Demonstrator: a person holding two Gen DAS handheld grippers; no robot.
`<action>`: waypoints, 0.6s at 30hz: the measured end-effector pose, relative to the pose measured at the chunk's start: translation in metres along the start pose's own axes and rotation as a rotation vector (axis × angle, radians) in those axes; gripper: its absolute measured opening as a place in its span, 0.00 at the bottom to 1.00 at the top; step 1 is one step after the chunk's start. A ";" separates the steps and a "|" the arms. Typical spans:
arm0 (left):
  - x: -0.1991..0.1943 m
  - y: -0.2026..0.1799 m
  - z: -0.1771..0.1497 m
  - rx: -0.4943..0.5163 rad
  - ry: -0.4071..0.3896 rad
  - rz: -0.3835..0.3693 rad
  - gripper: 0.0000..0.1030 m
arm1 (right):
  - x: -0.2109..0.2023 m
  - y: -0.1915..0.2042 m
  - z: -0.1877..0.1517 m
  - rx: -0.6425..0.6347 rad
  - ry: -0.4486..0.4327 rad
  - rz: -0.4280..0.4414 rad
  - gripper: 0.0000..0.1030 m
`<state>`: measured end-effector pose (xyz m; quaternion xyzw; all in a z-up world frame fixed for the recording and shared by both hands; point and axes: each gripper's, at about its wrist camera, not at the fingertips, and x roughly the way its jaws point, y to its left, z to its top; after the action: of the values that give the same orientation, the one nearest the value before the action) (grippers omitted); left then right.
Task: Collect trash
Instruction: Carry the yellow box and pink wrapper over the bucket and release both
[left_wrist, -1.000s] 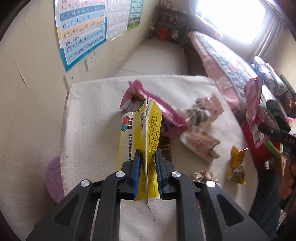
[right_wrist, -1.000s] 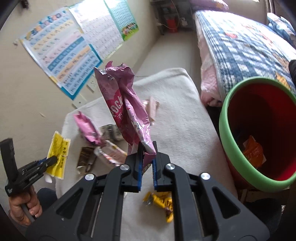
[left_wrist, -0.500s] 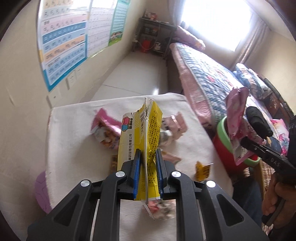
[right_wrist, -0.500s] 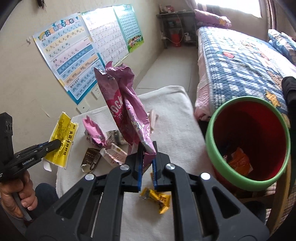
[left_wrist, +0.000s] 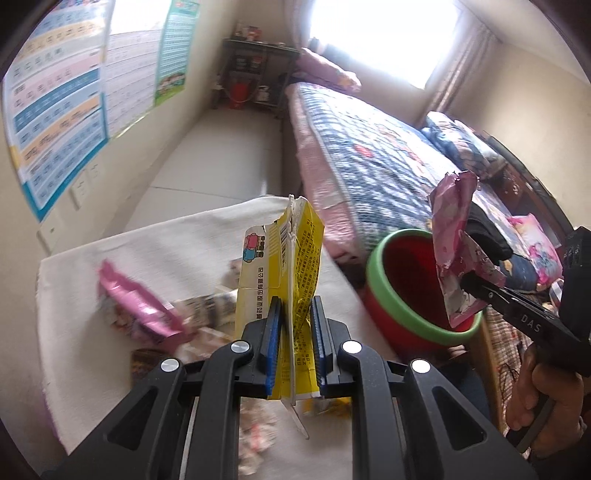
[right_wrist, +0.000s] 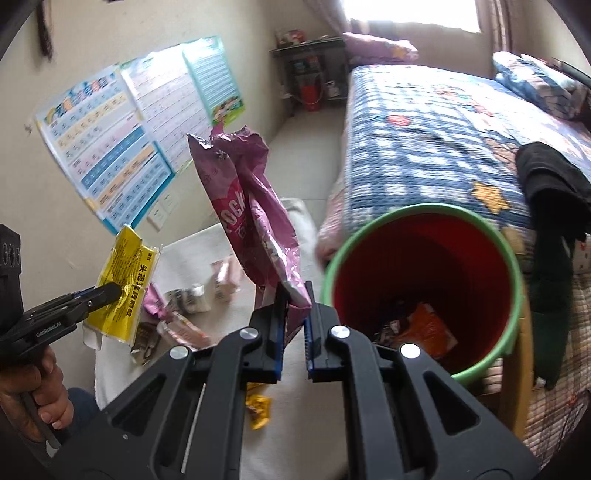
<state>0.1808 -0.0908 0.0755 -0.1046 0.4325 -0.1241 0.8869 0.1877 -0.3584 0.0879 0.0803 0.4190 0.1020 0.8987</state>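
Just right of my right gripper (right_wrist: 294, 325): red bin (right_wrist: 513, 258), nearer this hand | it pinches upright pink bag (right_wrist: 255, 218) | left gripper (left_wrist: 294, 339) clamps yellow packet (left_wrist: 284, 258)

yellow wrapper (left_wrist: 280, 266), pink bag (right_wrist: 251, 214), red bin (right_wrist: 424, 280) green-rimmed, seemingly blue-checked quilt (right_wrist: 424, 122)

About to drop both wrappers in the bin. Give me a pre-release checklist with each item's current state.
1. Right gripper clamped on crinkled pink foil snack bag: ok.
2. Left gripper clamped on torn yellow paper packet: ok.
3. Red plastic bin with green rim open, room inside: ok.
4. Pink bag over the bin mouth: cannot tell.
5. Yellow packet over the bin: not ok, above white cloth-covered table.
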 end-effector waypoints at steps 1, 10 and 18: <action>0.002 -0.006 0.001 0.003 0.001 -0.009 0.13 | -0.002 -0.006 0.001 0.005 -0.006 -0.011 0.09; 0.028 -0.070 0.017 0.077 0.019 -0.086 0.13 | -0.016 -0.071 0.010 0.093 -0.042 -0.080 0.09; 0.056 -0.125 0.028 0.137 0.047 -0.160 0.14 | -0.020 -0.118 0.003 0.146 -0.036 -0.136 0.09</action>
<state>0.2203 -0.2244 0.0875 -0.0751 0.4343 -0.2260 0.8687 0.1911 -0.4776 0.0769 0.1187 0.4136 0.0085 0.9027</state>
